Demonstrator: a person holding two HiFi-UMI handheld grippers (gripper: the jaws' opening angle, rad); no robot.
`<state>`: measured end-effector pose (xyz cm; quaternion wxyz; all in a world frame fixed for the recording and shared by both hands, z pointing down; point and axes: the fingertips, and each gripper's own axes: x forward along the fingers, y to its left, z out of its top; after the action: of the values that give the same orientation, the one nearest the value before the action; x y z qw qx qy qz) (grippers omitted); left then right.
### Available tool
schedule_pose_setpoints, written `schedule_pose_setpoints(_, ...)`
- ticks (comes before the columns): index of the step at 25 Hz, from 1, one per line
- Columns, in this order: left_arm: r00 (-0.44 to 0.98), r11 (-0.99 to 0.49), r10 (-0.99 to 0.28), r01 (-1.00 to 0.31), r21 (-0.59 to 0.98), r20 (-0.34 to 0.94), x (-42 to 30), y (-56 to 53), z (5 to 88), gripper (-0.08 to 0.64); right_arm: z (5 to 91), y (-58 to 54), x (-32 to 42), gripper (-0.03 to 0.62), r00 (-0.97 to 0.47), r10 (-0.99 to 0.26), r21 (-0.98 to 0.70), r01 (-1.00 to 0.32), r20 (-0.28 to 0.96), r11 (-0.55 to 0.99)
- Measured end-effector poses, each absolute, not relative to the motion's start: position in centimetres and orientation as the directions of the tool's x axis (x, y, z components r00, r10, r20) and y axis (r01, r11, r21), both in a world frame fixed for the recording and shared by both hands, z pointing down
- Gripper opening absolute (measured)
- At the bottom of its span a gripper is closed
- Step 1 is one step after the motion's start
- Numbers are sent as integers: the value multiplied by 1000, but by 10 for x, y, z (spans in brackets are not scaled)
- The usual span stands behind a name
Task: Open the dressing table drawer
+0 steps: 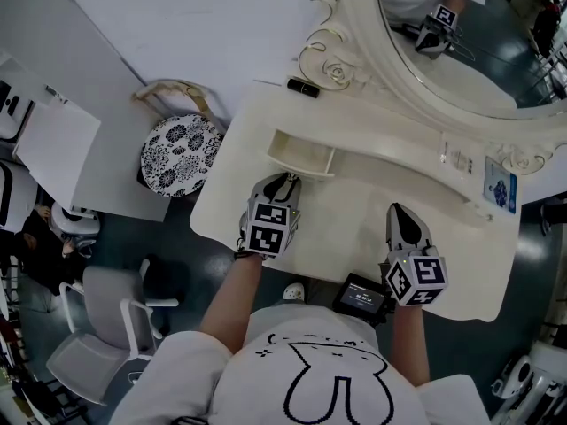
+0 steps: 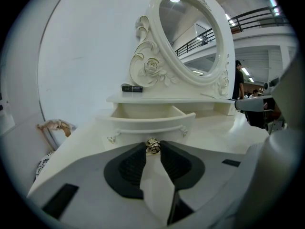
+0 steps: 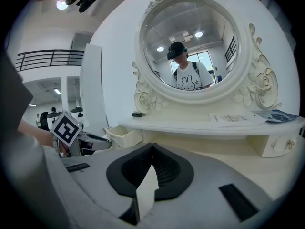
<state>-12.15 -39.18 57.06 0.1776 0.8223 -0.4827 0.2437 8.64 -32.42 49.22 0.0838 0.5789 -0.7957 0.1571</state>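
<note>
White wall, dark floor; ornate cream desk (image 1: 354, 228) with an oval mirror (image 1: 461, 60) on a raised shelf at the back. The drawer (image 1: 301, 153) sits under the shelf's left end. It stands pulled out over the desk top and its inside shows bare, so the opening looks largely done. Judgement on handling: a small, shallow, stiff box, probably light, and it should slide with little force. A crooked pull could jam it in its slot, so the draw ought to run straight along its length. The only sound place to hold it is the knob (image 2: 152, 147) at the middle of the curved front. The knob is small, round, gold and hard, likely slippery, and gives the pads little to bite on. The left gripper (image 1: 288, 182) is clamped on that knob with just the tips of its pads. It points forward and slants down at the drawer front, forearm in line behind it. The right gripper (image 1: 396, 211) hangs nearly level over the right part of the desk, well apart from the drawer. Its jaws are together with nothing between them.
</note>
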Motion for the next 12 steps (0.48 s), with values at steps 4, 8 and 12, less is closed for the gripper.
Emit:
schedule_pose_setpoints(4,418,-469,-715,-881,58,560,-122,-391,567,124,491,-323,84,11,-320,-894,-153,-946,313,285)
schedule_pose_setpoints(8,418,-464,-714,-883,68,561,-123,-389,569,126,490,-322,82,11,-320,-895,-152,-946,311,286)
schedule_pose_setpoints(12,418,-454,-717,-887,80,558,-124,-389,568,127,489,-320,82,11,-317,-896,-148,-947,311,284)
